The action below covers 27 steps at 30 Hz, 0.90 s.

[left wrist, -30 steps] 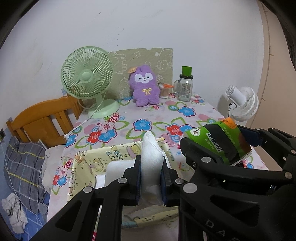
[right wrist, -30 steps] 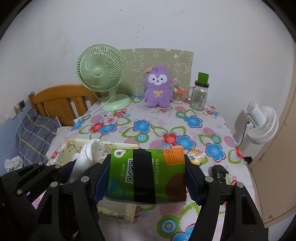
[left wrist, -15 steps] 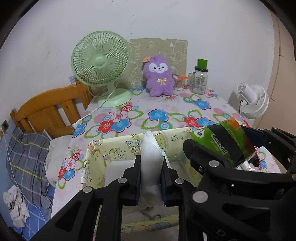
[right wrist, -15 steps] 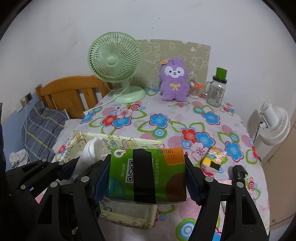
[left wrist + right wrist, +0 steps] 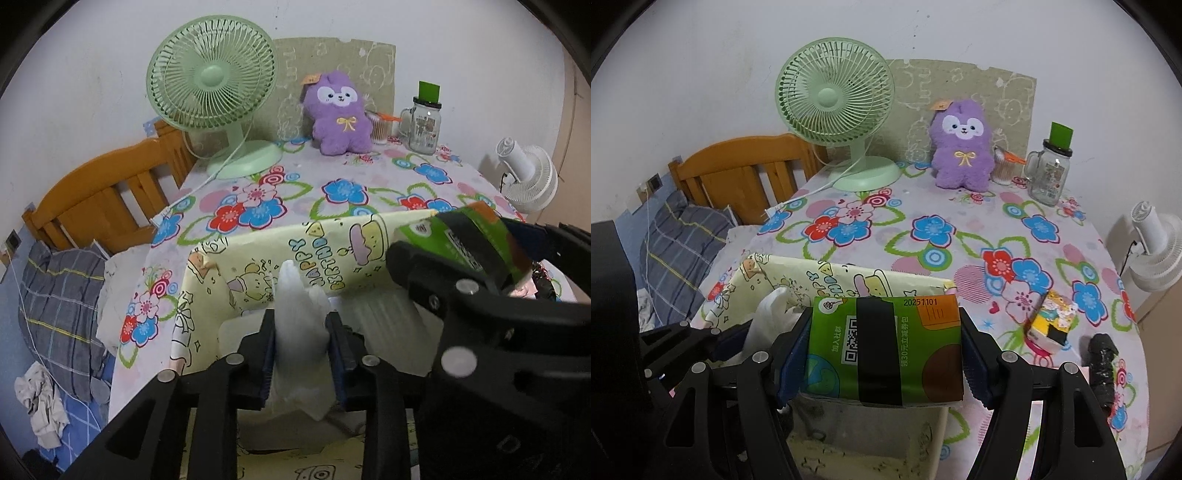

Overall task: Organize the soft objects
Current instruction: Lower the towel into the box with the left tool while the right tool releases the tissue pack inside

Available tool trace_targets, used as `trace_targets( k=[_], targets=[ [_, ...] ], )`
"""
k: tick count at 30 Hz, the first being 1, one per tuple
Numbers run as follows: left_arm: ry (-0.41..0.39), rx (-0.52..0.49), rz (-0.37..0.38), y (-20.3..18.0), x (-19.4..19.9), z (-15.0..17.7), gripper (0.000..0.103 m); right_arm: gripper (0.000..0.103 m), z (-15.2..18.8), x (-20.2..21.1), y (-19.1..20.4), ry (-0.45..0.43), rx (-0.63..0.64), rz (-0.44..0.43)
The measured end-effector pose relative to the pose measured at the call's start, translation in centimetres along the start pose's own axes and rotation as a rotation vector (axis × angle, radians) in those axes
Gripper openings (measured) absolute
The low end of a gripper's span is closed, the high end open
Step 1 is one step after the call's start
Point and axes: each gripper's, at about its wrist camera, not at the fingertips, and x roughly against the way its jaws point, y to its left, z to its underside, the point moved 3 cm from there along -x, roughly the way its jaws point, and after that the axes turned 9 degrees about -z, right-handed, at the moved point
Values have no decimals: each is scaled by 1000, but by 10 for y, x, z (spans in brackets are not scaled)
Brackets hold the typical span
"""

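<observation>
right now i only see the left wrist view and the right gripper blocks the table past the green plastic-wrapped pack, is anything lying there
Observer: Yes. The right wrist view shows a small yellow cartoon-printed carton lying on the flowered tablecloth, right of the green plastic-wrapped pack.
Operator: anything else near it
Observer: A black lumpy object lies just right of that carton, near the table edge.
Operator: does the right gripper have the pack by both ends
Observer: Yes. The right gripper has a blue pad pressed against each end of the pack.
</observation>
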Motion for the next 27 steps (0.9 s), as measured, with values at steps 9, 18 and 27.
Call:
trace_targets(
  k=[9,18,27],
  targets=[
    [22,-1,-11,3,-8,3,60,78,-1,-19,3,43,25,-14],
    [7,3,-14,2,-3,3,78,83,3,-17,6,45,52,-4],
    [-27,5,-2,-5,14,1,86,86,8,2,6,21,71,26]
  ],
)
